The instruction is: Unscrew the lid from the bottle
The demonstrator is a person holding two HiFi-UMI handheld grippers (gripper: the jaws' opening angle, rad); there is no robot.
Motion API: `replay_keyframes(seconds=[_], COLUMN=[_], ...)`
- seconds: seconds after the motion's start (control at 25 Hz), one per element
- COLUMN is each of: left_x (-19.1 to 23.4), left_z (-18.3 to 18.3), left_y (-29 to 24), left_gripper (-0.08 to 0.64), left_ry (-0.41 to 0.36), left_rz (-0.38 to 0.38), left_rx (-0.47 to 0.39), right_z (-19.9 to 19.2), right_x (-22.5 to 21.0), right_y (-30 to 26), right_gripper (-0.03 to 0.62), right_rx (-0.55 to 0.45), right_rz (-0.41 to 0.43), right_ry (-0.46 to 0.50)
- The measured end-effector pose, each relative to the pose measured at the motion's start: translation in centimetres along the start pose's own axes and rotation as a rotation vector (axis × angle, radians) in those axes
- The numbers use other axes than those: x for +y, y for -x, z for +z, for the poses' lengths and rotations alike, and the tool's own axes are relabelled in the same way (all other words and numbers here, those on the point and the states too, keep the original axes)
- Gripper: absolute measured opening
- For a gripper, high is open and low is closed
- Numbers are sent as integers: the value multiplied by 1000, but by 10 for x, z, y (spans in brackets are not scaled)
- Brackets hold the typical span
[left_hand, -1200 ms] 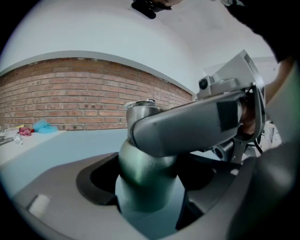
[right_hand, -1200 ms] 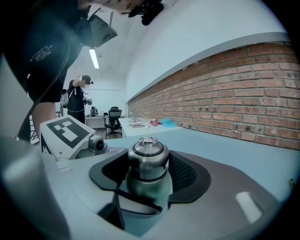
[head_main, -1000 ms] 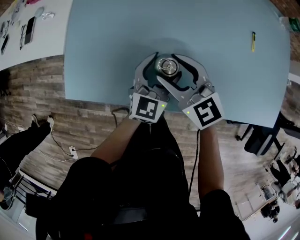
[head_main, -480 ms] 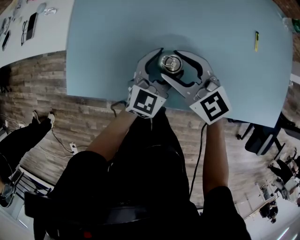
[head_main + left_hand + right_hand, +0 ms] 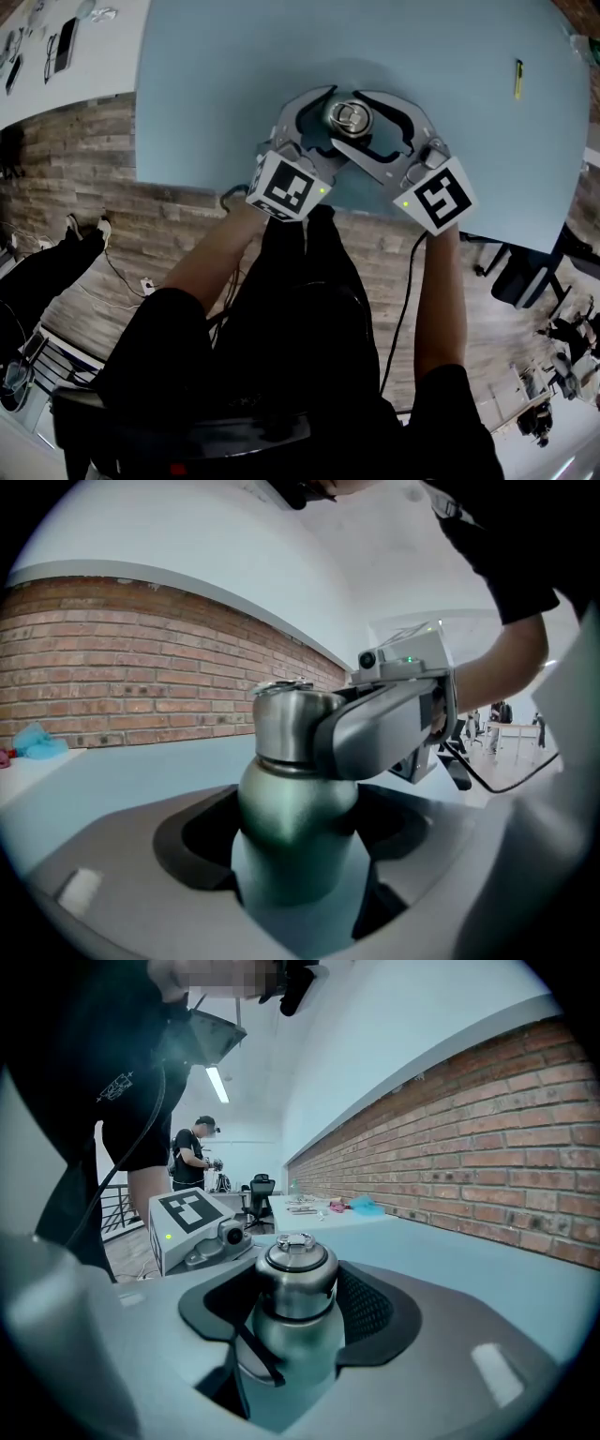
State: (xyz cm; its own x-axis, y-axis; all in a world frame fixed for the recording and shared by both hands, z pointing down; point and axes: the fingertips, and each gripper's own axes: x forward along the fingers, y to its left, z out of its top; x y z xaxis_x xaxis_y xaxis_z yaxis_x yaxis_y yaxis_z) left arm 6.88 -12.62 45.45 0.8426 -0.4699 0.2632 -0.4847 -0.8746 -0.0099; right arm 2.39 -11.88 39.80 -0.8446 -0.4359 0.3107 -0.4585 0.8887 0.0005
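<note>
One steel bottle [image 5: 295,841] stands near the front edge of the blue table [image 5: 216,84]. The left gripper [image 5: 300,803] clamps its body, likely to stop it turning. The right gripper [image 5: 300,1288] pinches the single lid [image 5: 296,1262] above, apparently placed to twist it. That makes two grippers, one bottle and one lid, not yet off.

I have the brushed steel bottle [image 5: 295,841], rounded at the shoulder, standing upright between the jaws of my left gripper [image 5: 298,878], whose dark pads press on its body low down. Its round steel lid [image 5: 297,1274], polished and with a small loop on top, sits level on the neck with only a thin dark seam beneath it. That lid lies clamped between the jaws of my right gripper [image 5: 295,1326], which crosses above the left one.
</note>
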Motion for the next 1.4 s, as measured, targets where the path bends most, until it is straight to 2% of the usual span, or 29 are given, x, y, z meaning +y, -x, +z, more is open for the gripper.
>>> replay_keyframes(seconds=[0.56, 0.96, 1.2, 1.4], left_x=[-1, -7, -7, -6], left_z=[1, 2, 1, 2], left_y=[0, -1, 0, -2], left_gripper=[367, 367, 368, 370], left_ry=[-35, -76, -75, -71], left_rz=[-124, -272, -267, -221], left_rx=[-3, 7, 5, 7], right_z=[1, -1, -1, -9], right_x=[0, 2, 3, 2], right_y=[-1, 1, 1, 4], right_gripper=[264, 262, 264, 268], right_rx=[3, 27, 26, 91], right_rz=[104, 215, 226, 177], right_ry=[42, 55, 57, 76])
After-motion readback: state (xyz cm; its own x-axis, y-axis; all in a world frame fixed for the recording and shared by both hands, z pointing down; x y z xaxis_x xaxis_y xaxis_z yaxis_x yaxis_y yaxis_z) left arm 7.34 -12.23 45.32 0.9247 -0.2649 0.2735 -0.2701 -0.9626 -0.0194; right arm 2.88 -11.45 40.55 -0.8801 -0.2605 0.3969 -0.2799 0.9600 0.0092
